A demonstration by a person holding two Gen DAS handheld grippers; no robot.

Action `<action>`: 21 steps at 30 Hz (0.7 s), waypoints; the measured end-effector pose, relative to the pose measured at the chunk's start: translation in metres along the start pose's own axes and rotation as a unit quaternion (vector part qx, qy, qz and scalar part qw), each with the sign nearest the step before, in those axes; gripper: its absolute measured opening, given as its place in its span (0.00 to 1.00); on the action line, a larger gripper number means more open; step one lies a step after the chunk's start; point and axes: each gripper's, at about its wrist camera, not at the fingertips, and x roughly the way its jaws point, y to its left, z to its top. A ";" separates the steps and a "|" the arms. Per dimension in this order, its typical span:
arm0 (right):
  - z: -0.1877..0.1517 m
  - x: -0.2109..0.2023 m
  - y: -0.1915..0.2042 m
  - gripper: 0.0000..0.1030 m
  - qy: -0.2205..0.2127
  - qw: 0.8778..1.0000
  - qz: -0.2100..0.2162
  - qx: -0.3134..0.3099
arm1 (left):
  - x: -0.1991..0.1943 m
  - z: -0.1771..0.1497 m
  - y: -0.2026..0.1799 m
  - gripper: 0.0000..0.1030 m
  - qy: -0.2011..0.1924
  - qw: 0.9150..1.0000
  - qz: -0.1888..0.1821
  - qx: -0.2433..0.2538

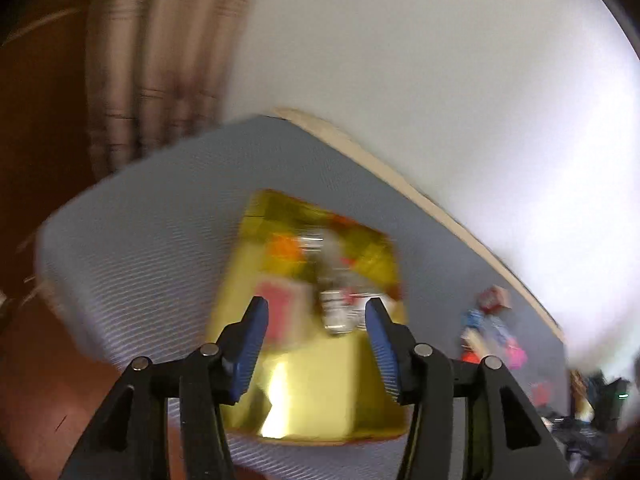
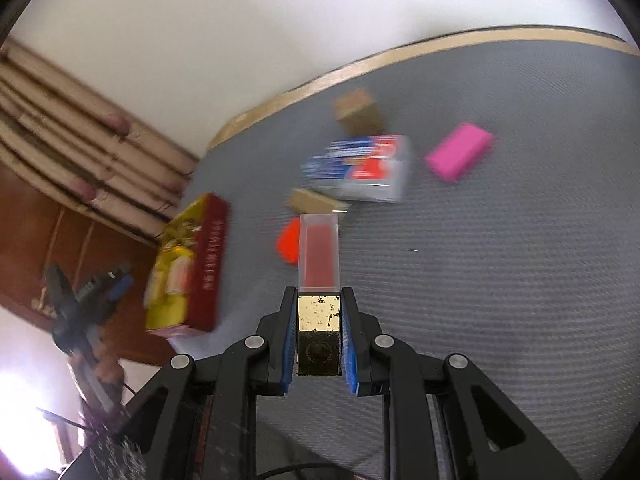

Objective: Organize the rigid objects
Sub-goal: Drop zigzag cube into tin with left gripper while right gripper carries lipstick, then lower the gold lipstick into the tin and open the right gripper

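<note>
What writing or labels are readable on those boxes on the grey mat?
None reads clearly.
Red and yellow carton: gold characters on its red side, blurred.
Blue, white and red box: print smeared.
Gold-based clear case in the right gripper: round emblem, no legible text.

We see our left gripper (image 1: pixel 316 312) angled downward with jaws apart and empty, our right gripper (image 2: pixel 319 312) clamped shut.

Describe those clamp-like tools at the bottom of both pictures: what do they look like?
Both are alike: the left gripper and right gripper have matte black angular linkage arms, joined by round silver pins, ending in two fingers faced with ribbed blue pads. A thin black cable runs below the right one.
</note>
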 end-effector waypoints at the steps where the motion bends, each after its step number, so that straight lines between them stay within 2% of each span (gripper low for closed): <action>1: 0.003 0.005 0.016 0.18 0.004 1.000 0.010 -0.013 | -0.006 -0.007 0.010 0.51 -0.004 1.000 0.021 -0.008; 6: 0.015 0.037 0.090 0.18 0.040 0.995 0.074 -0.060 | -0.021 -0.031 0.037 0.51 -0.014 0.997 0.077 -0.025; 8: 0.019 0.055 0.122 0.18 0.061 0.990 0.102 -0.074 | -0.025 -0.034 0.035 0.51 -0.024 0.995 0.101 -0.015; 10: 0.022 0.077 0.159 0.18 0.084 0.984 0.128 -0.092 | -0.032 -0.038 0.028 0.51 -0.049 0.992 0.114 0.001; 14: 0.024 0.125 0.215 0.18 0.123 0.975 0.143 -0.120 | -0.045 -0.046 0.014 0.51 -0.098 0.981 0.160 0.048; 17: 0.023 0.172 0.240 0.18 0.157 0.970 0.145 -0.115 | -0.047 -0.047 0.012 0.51 -0.107 0.980 0.158 0.060; 21: 0.022 0.228 0.256 0.18 0.191 0.969 0.132 -0.087 | -0.053 -0.043 0.019 0.51 -0.116 0.980 0.152 0.048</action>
